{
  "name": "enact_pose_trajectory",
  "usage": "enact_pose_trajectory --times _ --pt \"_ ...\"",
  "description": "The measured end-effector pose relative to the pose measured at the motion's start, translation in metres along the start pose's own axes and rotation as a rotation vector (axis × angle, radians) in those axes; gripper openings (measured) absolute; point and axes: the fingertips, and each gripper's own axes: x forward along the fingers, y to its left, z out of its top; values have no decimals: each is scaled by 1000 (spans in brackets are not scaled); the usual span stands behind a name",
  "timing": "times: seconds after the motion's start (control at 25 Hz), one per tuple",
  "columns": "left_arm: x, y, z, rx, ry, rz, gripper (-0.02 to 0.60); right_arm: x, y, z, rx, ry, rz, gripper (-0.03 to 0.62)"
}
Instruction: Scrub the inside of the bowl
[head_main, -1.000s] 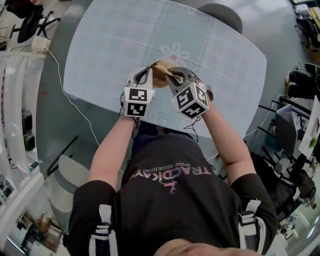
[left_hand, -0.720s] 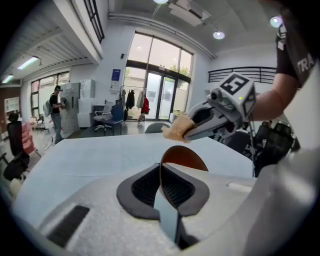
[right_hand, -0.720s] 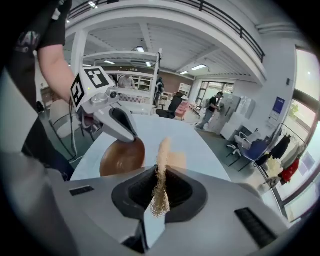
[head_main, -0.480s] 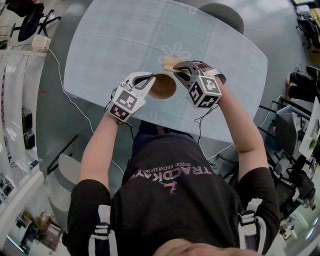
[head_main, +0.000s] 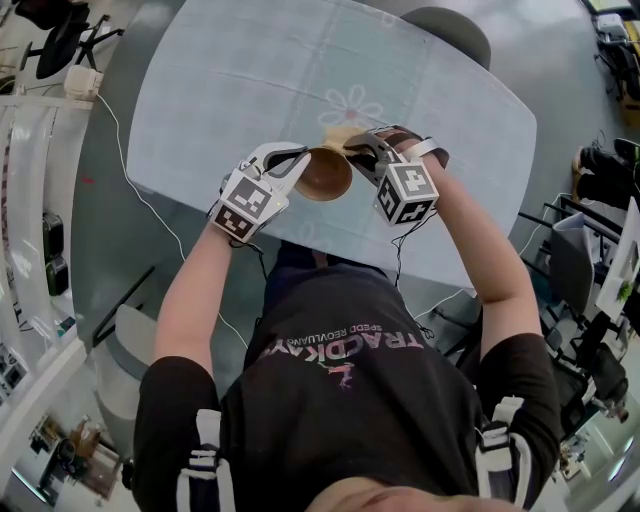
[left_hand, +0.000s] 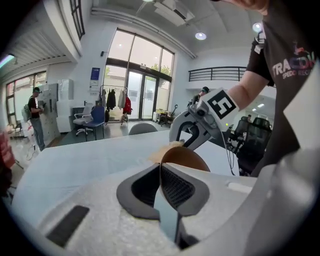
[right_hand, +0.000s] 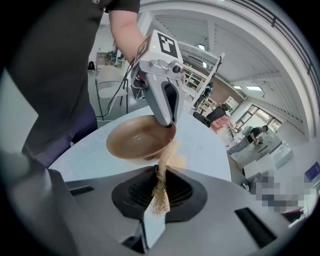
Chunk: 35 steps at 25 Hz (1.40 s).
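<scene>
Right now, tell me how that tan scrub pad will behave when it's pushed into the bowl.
The scrub pad is probably soft and squashable: it looks fibrous and is pinched thin in the right tongs. Its free end beyond the tips bends slightly toward the bowl, so it will likely flex rather than push stiffly.

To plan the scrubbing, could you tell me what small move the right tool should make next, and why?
Probably bring the right tool over the rim so its scrub pad meets the inside of the bowl. The left tool holds the bowl by its rim, while the pad sits just outside that rim.
</scene>
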Motion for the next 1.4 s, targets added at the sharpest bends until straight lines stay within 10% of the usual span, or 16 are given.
enact_pose_trajectory --times 0.52,1.4 --pt "-11 58 12 -423 -186 255 23 -2 21 -15 258 -10 -29 32" --pt "-1 63 5 -718 -249 471 25 36 17 43 799 -185 -120 32"
